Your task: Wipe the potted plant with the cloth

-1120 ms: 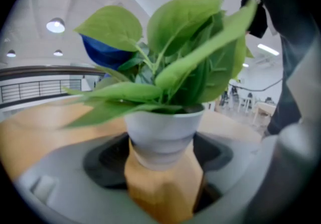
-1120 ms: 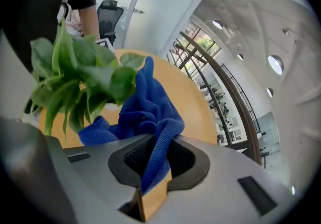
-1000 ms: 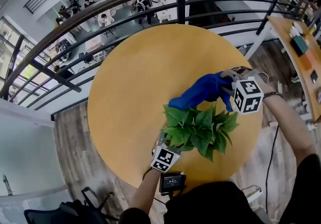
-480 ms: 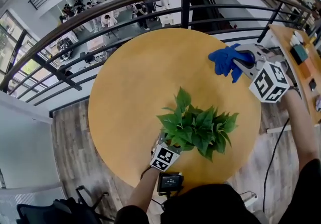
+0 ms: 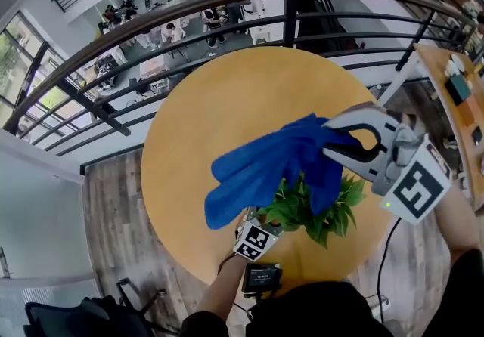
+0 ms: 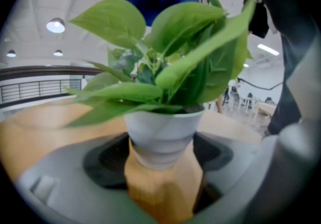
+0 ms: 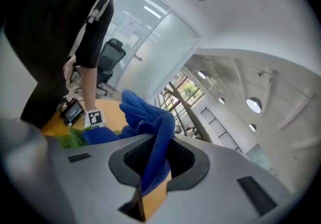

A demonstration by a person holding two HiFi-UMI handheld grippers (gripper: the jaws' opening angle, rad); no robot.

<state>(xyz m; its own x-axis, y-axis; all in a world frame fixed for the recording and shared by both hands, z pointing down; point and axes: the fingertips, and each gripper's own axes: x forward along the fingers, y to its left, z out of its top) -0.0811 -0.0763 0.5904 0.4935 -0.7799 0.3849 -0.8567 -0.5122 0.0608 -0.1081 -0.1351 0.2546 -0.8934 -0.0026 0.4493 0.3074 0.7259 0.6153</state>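
A potted plant with broad green leaves (image 5: pixel 318 211) stands near the front edge of the round wooden table (image 5: pixel 227 101). My left gripper (image 5: pixel 255 231) is shut on the plant's white pot (image 6: pixel 160 135), with the leaves (image 6: pixel 165 62) rising right above the jaws. Held high above the plant, my right gripper (image 5: pixel 336 139) is shut on a blue cloth (image 5: pixel 265 169). The cloth hangs spread out to the left and hides part of the foliage. In the right gripper view the cloth (image 7: pixel 150 132) runs down between the jaws of the right gripper (image 7: pixel 153 178).
A dark metal railing (image 5: pixel 189 22) curves behind the table, with a lower floor and people far below it. A wooden desk with small items (image 5: pixel 454 78) stands at the right. A small device with a screen (image 5: pixel 261 279) sits by my left forearm.
The right gripper swung the cloth from beside the plant out to the table's far right, then back over the plant, higher and closer to the camera. The left gripper and pot stayed put.
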